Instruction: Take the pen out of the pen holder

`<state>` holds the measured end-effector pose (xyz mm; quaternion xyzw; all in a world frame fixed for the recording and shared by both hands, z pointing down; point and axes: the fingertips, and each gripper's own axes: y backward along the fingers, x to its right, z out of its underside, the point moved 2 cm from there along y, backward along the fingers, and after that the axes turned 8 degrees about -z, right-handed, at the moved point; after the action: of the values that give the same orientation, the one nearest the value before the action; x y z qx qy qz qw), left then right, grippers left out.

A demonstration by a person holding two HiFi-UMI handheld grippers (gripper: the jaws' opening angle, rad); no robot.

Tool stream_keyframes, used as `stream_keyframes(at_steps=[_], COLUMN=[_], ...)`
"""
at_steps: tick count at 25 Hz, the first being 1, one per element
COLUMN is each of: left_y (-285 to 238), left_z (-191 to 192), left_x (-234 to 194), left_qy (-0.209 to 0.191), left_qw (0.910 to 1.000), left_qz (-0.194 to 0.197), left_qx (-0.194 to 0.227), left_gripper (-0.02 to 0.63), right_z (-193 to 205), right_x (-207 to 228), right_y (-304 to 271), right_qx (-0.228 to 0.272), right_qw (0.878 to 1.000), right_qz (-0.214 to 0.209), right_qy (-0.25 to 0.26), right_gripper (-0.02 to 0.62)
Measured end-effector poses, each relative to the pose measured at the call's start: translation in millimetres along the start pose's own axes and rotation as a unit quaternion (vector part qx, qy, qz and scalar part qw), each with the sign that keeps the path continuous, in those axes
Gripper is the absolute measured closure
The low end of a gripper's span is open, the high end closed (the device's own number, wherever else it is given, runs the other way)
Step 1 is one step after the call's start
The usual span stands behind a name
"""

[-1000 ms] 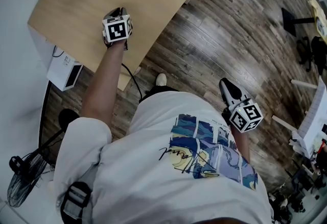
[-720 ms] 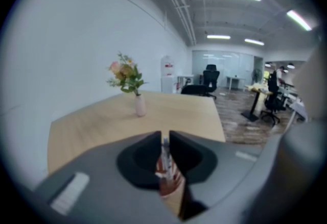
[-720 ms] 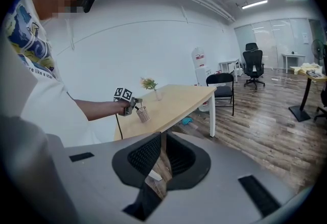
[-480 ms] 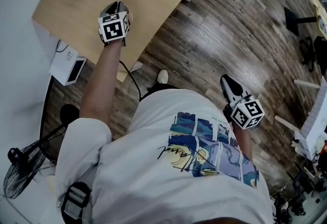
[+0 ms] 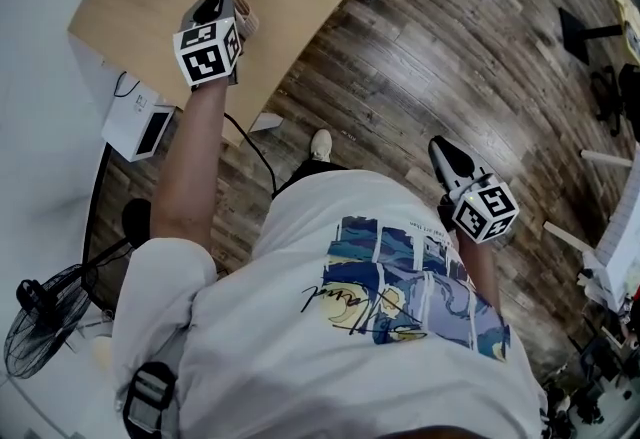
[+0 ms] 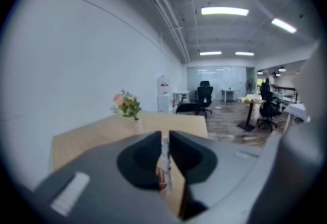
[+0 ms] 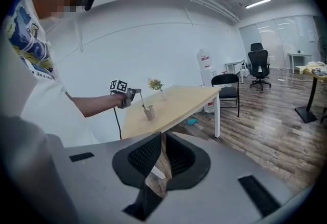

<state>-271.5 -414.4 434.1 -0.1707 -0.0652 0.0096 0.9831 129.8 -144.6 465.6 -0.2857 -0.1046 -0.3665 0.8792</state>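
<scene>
Right gripper view gives the clearest side-on look: the left gripper is held above the pale wooden bench, with the pen running from its jaws steeply down to the pen holder just below and a little beyond it. The pen's long axis is close to upright, leaning slightly, top end in the gripper and lower end at the holder's mouth. Whether the tip has cleared the rim is too small to tell. In the left gripper view the jaws are pinched on the thin, light pen, which stands upright between them, with a reddish-brown shape, probably the holder, under it. So the coming move likely turns on drawing the pen out along its own axis, up and back toward the hand, so that it does not drag or tip the holder. The right gripper is well apart from all this, off the bench and over the wooden floor by the person's side. Its jaws are drawn in to a thin slit with nothing between them, so the left hand is plainly the nearer one. Counted: one pen in view, one pen holder, one vase of flowers, one bench and two grippers. Any further pens inside the holder cannot be made out.
</scene>
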Motion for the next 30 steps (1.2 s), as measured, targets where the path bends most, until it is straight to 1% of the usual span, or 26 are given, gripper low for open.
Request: stream_keyframes(at_steps=[6,14,25,30], left_y=[29.1,76.9,156.2,197.2], left_z=[-15.2,-33.8,-46.3,-39.1], left_x=[5.1,26.7,78.0,104.8], left_qy=[0.010,0.030,0.034,0.040], left_qw=[0.9997,0.9982,0.9941,0.9920], left_qz=[0.004,0.029,0.085,0.104], left_qx=[0.020,0.042,0.058,0.059], left_gripper=[0.554,0.555,0.555,0.555], right_z=[9.7,20.5,37.2,48.7], right_x=[-2.7,-5.8,-13.4,-14.3], right_y=[10.5,27.0,54.4,71.0], right_qx=[0.003,0.003,0.005,0.001], right_qw=[1.000,1.000,0.999,0.998], right_qz=[-0.010,-0.024,-0.042,-0.048], right_qy=[0.002,0.011,0.026,0.032], right_gripper=[0.569,0.569,0.571,0.572])
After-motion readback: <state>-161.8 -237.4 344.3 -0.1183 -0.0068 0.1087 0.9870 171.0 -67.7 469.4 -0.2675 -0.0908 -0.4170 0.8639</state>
